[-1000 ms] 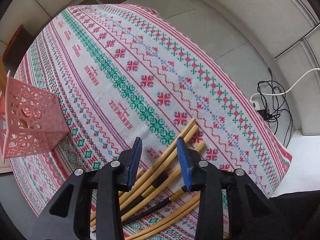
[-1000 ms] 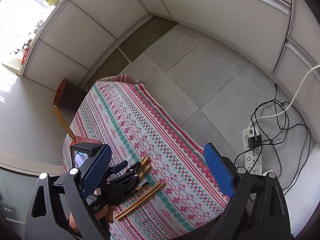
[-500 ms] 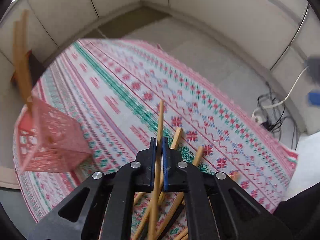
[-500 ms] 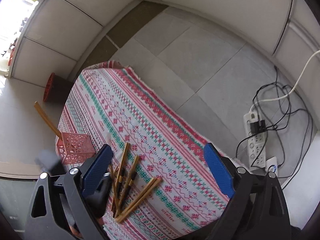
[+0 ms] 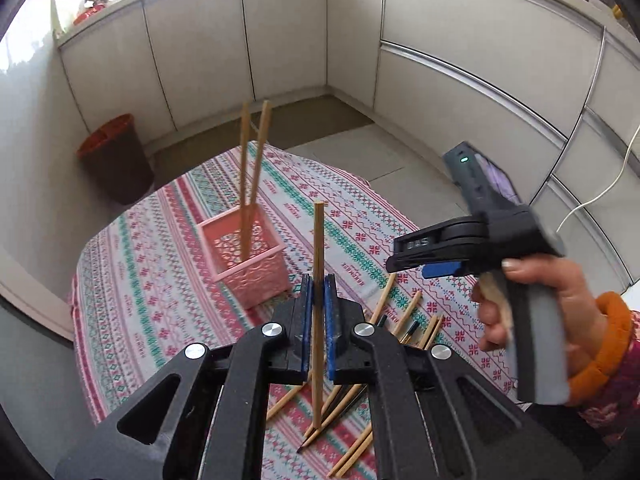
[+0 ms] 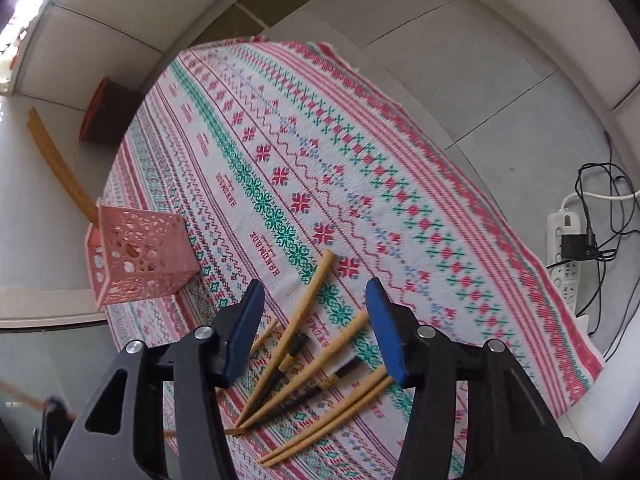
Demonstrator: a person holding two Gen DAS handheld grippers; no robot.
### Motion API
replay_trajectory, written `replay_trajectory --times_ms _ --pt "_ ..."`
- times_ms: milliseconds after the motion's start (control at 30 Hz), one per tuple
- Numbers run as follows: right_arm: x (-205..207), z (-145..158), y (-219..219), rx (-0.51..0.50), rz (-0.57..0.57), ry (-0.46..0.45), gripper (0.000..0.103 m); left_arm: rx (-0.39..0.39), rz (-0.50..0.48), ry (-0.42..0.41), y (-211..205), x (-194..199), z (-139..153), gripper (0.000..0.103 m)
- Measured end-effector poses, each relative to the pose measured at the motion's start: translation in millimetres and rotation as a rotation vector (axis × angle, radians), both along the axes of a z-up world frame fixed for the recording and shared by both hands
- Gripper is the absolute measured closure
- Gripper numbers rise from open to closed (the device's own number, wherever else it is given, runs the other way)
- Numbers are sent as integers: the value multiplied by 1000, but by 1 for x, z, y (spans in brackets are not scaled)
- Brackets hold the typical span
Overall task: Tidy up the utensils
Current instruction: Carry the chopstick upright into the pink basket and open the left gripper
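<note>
Bamboo chopstick (image 5: 318, 280) stands upright, pinched between the blue pads of the left tool (image 5: 319, 312), lifted above the loose chopsticks (image 6: 308, 364) lying on the patterned tablecloth (image 6: 320, 160) of the surface. Beyond it, to the left, a pink perforated basket (image 5: 244, 258) holds two more chopsticks (image 5: 250, 164). At right, the person's right hand (image 5: 532, 308) grips the right tool (image 6: 316, 328), tilted down over the pile, jaws wide and empty.

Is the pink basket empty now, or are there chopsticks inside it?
Not empty. Two chopsticks stand in the pink basket, leaning and sticking out well above its rim.
</note>
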State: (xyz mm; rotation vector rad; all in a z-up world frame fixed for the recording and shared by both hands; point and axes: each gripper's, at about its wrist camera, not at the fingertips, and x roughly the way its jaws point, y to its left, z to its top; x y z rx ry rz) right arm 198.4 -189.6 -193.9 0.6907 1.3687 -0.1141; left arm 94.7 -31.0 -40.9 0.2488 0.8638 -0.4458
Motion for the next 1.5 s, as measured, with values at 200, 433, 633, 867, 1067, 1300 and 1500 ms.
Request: replay_trajectory --times_ms 200,433,633,867,1067,1300,1500 --pt "14 -27 40 -125 85 91 64 -17 26 -23 23 -13 9 98" --pt "17 -26 47 -153 34 24 89 -37 65 -30 44 -16 14 98" --pt "-1 15 33 -74 39 -108 93 -77 95 -66 58 -26 33 98" --pt "-48 124 34 -129 187 -352 94 -132 128 -157 71 -42 76 98" --pt "-80 229 30 -106 215 -587 95 -225 169 -262 81 -47 129 98" --pt "-67 302 19 -54 101 -803 95 -337 274 -353 95 -29 166 98" --pt "-28 274 39 -47 106 -790 95 -345 317 -369 82 9 150 98"
